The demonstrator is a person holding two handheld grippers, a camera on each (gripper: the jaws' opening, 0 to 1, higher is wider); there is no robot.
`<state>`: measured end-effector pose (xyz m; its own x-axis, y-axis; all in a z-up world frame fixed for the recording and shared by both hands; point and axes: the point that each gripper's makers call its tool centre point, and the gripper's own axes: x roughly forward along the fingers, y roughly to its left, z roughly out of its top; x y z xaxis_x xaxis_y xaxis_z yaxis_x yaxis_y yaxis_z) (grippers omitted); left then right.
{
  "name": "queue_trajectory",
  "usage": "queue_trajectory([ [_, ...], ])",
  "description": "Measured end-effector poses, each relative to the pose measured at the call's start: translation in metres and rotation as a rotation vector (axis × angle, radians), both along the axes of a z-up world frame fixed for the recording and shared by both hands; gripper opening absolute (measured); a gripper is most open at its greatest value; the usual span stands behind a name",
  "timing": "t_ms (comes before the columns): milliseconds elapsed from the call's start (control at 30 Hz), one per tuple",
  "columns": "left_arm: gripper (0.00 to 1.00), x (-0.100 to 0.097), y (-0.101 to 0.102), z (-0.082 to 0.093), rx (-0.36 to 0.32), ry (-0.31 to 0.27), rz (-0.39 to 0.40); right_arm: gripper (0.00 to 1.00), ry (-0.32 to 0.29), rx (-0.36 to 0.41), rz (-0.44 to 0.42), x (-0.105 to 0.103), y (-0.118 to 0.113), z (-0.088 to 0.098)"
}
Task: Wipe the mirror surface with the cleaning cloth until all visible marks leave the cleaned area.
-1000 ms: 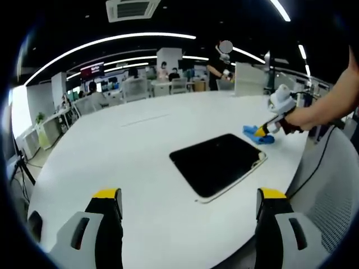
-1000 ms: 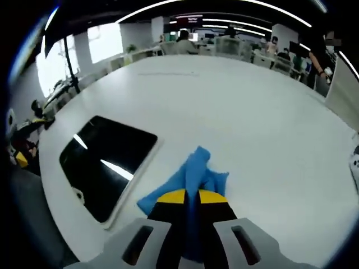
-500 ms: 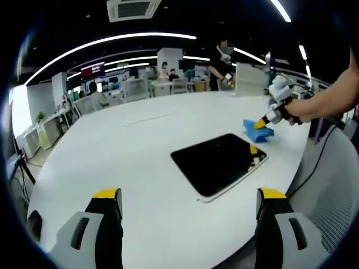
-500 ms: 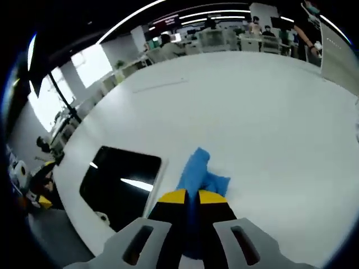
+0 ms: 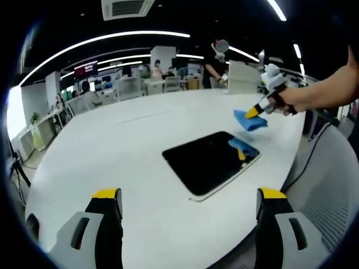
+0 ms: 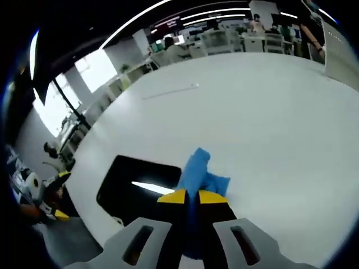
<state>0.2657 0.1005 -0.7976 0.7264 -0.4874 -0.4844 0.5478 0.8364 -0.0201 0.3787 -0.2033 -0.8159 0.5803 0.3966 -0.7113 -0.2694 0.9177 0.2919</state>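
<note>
No text can be read; the red sign (image 5: 85,68) far beyond the jaws seems lettered, but too blurred

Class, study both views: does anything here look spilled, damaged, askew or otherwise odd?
Nothing stands out. The mirror lies flat on the white table, intact. The right gripper is shut on the blue cloth, held above the mirror's far end. The left gripper is open.

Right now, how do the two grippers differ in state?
The right gripper is shut on the blue cleaning cloth, held up above the table near the mirror. The left gripper is open, jaws wide apart, holding nothing. Both have yellow-tipped jaws.
</note>
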Motion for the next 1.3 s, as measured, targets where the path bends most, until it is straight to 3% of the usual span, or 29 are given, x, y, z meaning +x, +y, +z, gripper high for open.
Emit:
queue_trajectory([
  [400,1.0,-0.002,-0.004,-0.002,-0.013,0.018,-0.023,0.0,0.018,0.008,0.0,0.001,0.003,0.0],
  [700,1.0,-0.002,-0.006,-0.001,-0.045,0.02,-0.026,0.0,0.032,0.004,0.001,0.0,0.018,-0.014],
  [833,1.0,-0.005,-0.014,-0.001,-0.048,0.024,-0.062,0.0,0.035,-0.002,-0.005,-0.002,0.021,-0.015],
  [1067,1.0,-0.001,-0.006,0.001,-0.066,0.016,-0.02,0.0,0.033,-0.004,0.005,0.005,0.027,-0.012],
  [1300,1.0,-0.003,-0.01,0.001,-0.067,0.016,-0.038,0.0,0.04,-0.022,0.038,0.013,0.039,-0.016],
])
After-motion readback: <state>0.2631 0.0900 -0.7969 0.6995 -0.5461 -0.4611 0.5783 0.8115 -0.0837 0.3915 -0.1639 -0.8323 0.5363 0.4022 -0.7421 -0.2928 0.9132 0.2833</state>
